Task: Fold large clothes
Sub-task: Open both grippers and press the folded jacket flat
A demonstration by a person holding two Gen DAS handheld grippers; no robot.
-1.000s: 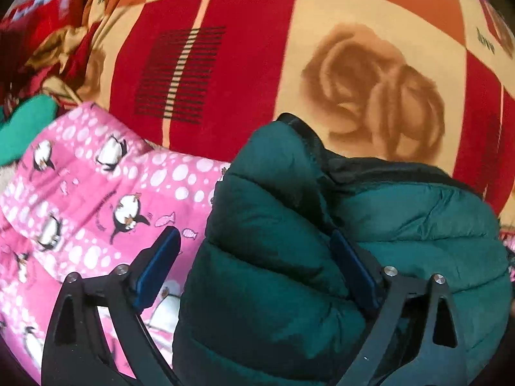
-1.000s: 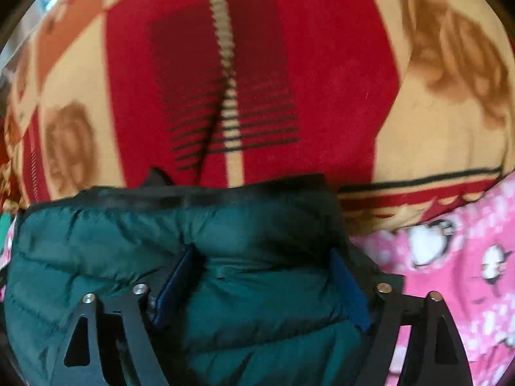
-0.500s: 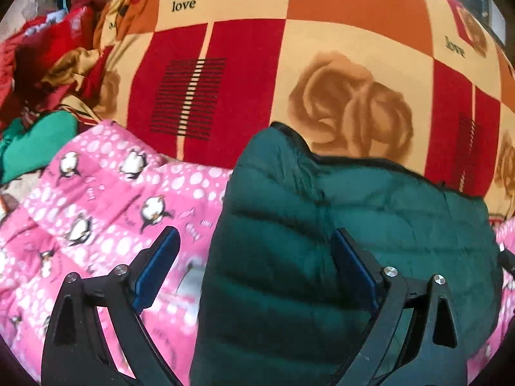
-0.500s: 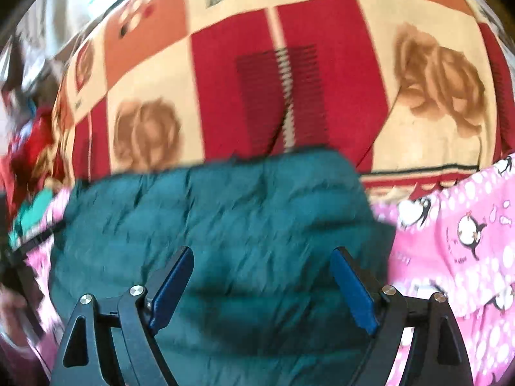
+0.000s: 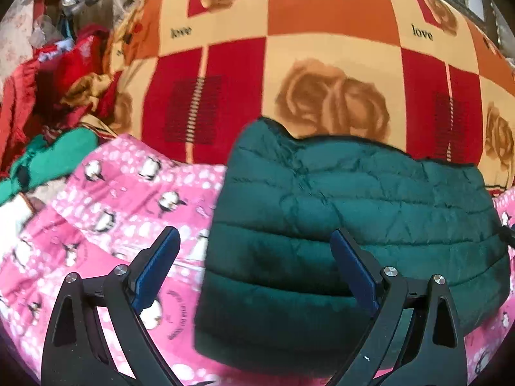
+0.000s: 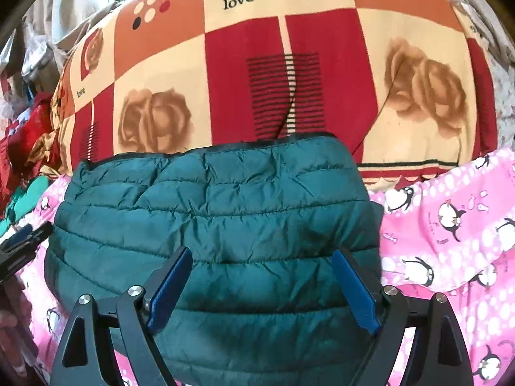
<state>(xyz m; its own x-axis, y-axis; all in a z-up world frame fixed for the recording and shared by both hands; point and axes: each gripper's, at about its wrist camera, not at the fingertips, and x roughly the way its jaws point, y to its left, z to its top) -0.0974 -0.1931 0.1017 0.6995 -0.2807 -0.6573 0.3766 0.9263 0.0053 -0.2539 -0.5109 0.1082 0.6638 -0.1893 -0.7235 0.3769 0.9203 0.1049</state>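
A dark green quilted puffer jacket (image 5: 354, 212) lies folded into a compact rectangle on a pink penguin-print fabric (image 5: 122, 199). It also shows in the right wrist view (image 6: 219, 212). My left gripper (image 5: 254, 257) is open and empty, hovering over the jacket's left edge. My right gripper (image 6: 260, 273) is open and empty, above the jacket's near right part. The left gripper's black tip (image 6: 25, 247) shows at the left edge of the right wrist view.
A red, orange and cream rose-patterned blanket (image 5: 322, 74) covers the bed behind the jacket. A heap of red and green clothes (image 5: 54, 112) lies at the far left. The pink penguin fabric (image 6: 450, 241) spreads to the right of the jacket.
Both grippers let go of the jacket and pulled back and up. The jacket now lies flat and folded, no longer bunched between the fingers.
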